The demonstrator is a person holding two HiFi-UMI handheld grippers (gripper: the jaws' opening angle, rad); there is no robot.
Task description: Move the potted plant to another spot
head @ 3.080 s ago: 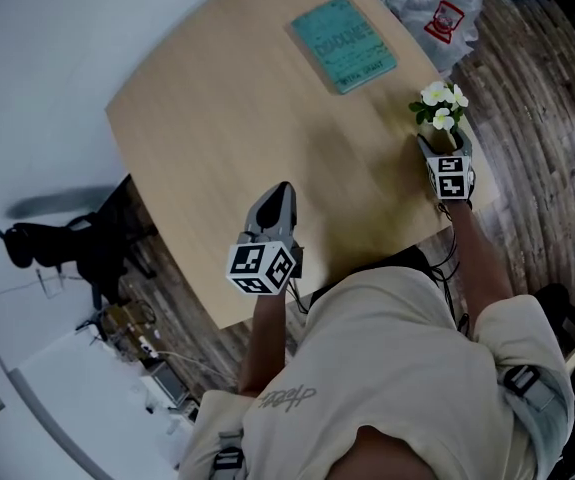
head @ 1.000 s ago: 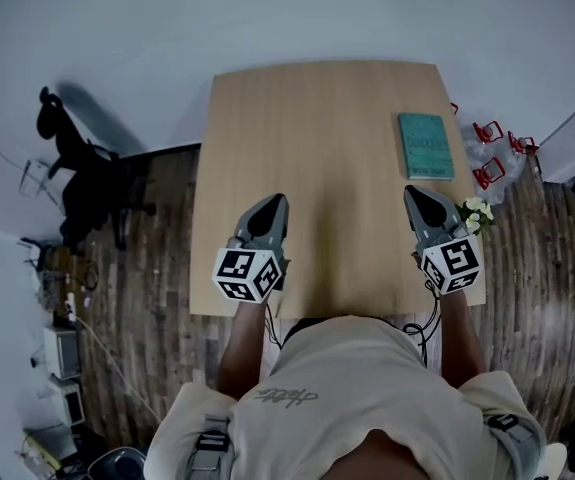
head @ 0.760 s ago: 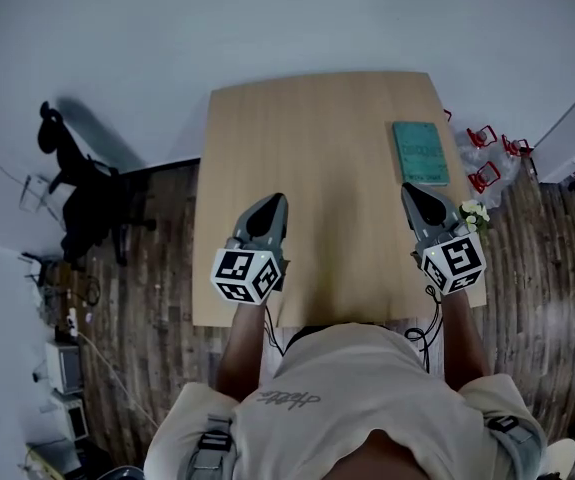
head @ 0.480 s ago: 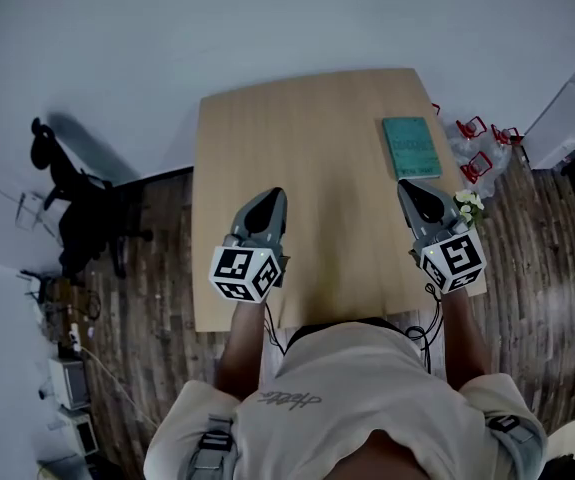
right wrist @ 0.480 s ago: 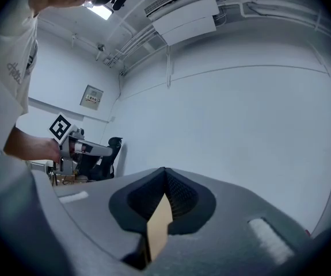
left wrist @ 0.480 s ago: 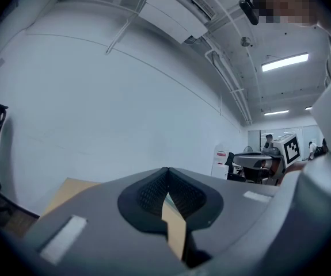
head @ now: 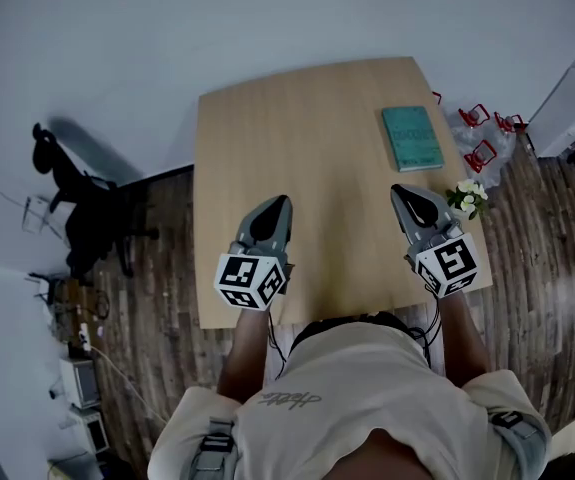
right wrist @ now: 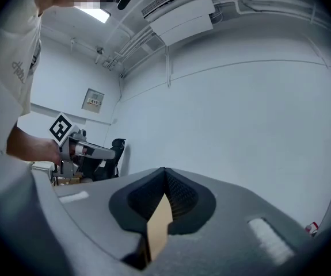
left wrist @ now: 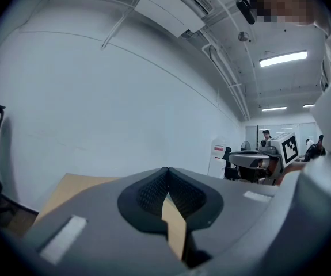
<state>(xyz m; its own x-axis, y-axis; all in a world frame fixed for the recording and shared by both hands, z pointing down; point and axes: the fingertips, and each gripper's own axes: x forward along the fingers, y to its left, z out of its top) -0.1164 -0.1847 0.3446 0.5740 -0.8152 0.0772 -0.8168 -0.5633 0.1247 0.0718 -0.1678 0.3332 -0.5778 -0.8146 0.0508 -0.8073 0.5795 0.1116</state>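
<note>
Only head view w/ potted plant [head: 467, 198], gripper views: jaws together

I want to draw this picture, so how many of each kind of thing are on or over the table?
teal book: 1
potted plant: 1
grippers: 2, the left gripper and the right gripper
Total: 4

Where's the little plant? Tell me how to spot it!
Find the big wooden table. Look along its right edge, nearer the person than the teal book. The potted plant is the only thing with small white flowers.
</note>
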